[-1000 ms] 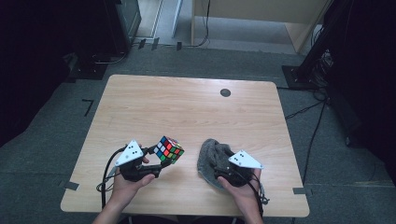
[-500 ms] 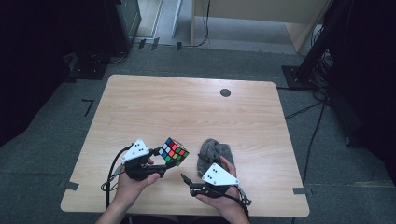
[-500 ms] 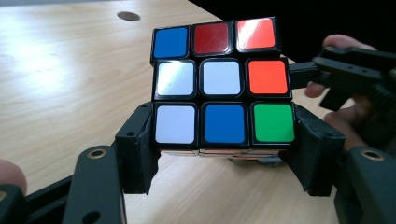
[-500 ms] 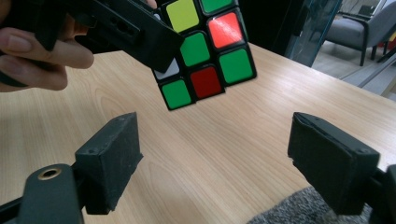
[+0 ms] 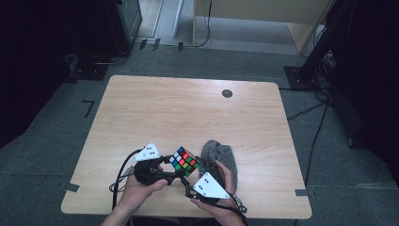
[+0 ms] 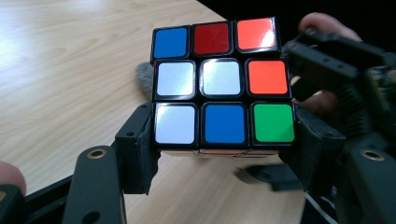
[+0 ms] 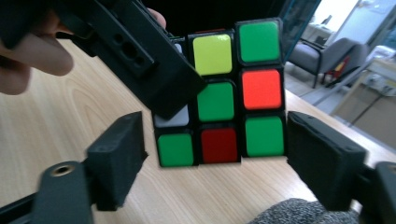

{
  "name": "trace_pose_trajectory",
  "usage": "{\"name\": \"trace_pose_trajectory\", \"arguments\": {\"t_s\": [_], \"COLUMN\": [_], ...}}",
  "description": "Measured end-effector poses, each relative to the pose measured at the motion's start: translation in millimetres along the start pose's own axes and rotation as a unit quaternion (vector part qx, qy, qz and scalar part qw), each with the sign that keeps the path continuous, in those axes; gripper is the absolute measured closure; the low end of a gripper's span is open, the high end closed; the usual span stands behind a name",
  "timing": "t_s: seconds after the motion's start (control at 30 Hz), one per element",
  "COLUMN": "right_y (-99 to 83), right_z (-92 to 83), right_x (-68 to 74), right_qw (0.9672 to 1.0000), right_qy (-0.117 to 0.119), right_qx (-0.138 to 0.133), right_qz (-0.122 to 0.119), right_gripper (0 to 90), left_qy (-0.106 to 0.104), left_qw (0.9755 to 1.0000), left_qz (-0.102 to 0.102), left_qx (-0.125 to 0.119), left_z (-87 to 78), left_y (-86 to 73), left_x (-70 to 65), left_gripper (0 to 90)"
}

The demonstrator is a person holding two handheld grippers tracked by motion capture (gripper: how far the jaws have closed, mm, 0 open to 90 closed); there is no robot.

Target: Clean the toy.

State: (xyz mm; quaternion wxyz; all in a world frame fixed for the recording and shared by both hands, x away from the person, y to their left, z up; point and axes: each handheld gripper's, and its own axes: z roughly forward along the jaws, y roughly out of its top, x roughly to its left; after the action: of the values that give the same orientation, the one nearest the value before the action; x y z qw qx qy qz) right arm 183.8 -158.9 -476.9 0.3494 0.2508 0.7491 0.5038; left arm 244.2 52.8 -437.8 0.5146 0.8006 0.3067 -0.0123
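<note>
A scrambled Rubik's cube [image 5: 184, 161] is held just above the table's near edge, with my left gripper [image 5: 175, 172] shut on its lower layer. In the left gripper view the two jaws press the bottom row of the cube [image 6: 223, 86] from both sides. My right gripper [image 5: 189, 184] has come in from the right. Its jaws have just been closing and stand either side of the cube's [image 7: 219, 98] bottom row; a narrow gap shows at the left jaw. A grey cloth [image 5: 220, 157] lies beside the right hand.
The wooden table [image 5: 188, 108] has a small black round plug [image 5: 227, 93] at its far right. Grey cloth [image 7: 294, 212] lies right under the right gripper. Dark floor, cables and stands surround the table.
My right gripper has left the grey cloth and moved left to the cube, which is now between its jaws. The left gripper and the cube have hardly moved.
</note>
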Motion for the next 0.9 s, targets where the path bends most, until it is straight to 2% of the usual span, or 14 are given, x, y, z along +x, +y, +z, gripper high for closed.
{"name": "trace_pose_trajectory", "arguments": {"t_s": [0.23,0.4,0.43,0.47,0.6,0.63,0.67,0.7,0.73,0.77,0.8,0.83,0.87,0.9], "right_y": [-1.7,-6.5,-6.5,-8.0,-6.6,-5.3,-3.3,-3.3,-2.2,0.1,1.3,2.6,3.8,3.8], "right_z": [0.2,-0.8,-0.8,-3.3,-8.1,-10.3,-13.1,-13.1,-14.8,-17.2,-18.4,-19.6,-20.7,-20.7], "right_x": [-0.4,-11.9,-11.9,-20.6,-32.1,-36.4,-41.5,-41.5,-44.0,-48.6,-50.5,-52.1,-53.5,-53.5], "right_qw": [0.9998,0.9985,0.9985,0.9969,0.9938,0.9925,0.9907,0.9907,0.9889,0.9847,0.9823,0.9797,0.9769,0.9769], "right_qy": [0.005,0.018,0.018,0.02,0.026,0.029,0.031,0.031,0.032,0.036,0.04,0.044,0.05,0.05], "right_qx": [0.018,0.038,0.038,0.041,0.041,0.041,0.045,0.045,0.047,0.05,0.051,0.053,0.054,0.054], "right_qz": [0.008,0.036,0.036,0.064,0.101,0.111,0.125,0.125,0.137,0.163,0.175,0.188,0.201,0.201], "right_gripper": [34.4,34.7,34.7,34.7,34.7,34.7,34.7,34.7,34.7,34.7,34.7,34.7,34.7,34.7], "left_qy": [-0.008,-0.014,-0.014,-0.005,0.005,0.011,0.031,0.031,0.043,0.059,0.077,0.087,0.087,0.096], "left_qw": [1.0,0.9978,0.9978,0.9975,0.9968,0.9966,0.9953,0.9953,0.9939,0.9915,0.9857,0.9817,0.9817,0.9769], "left_qz": [-0.001,-0.004,-0.004,0.002,0.014,0.024,0.056,0.056,0.076,0.1,0.142,0.165,0.165,0.189], "left_qx": [-0.001,-0.065,-0.065,-0.07,-0.078,-0.078,-0.072,-0.072,-0.067,-0.06,-0.047,-0.039,-0.039,-0.03], "left_z": [1.6,-18.8,-18.8,-22.2,-28.1,-28.1,-25.5,-25.5,-23.4,-20.8,-15.0,-11.7,-11.7,-8.4], "left_y": [-0.1,6.0,6.0,5.7,1.9,0.9,-2.1,-2.1,-4.0,-6.0,-9.8,-11.7,-11.7,-13.7], "left_x": [2.2,8.2,8.2,10.8,18.2,18.4,16.3,16.3,13.9,11.1,4.6,0.8,0.8,-3.2], "left_gripper": [32.7,20.4,19.2,18.1,16.8,16.8,16.6,16.5,16.5,16.4,16.4,16.7,17.7,17.7]}}
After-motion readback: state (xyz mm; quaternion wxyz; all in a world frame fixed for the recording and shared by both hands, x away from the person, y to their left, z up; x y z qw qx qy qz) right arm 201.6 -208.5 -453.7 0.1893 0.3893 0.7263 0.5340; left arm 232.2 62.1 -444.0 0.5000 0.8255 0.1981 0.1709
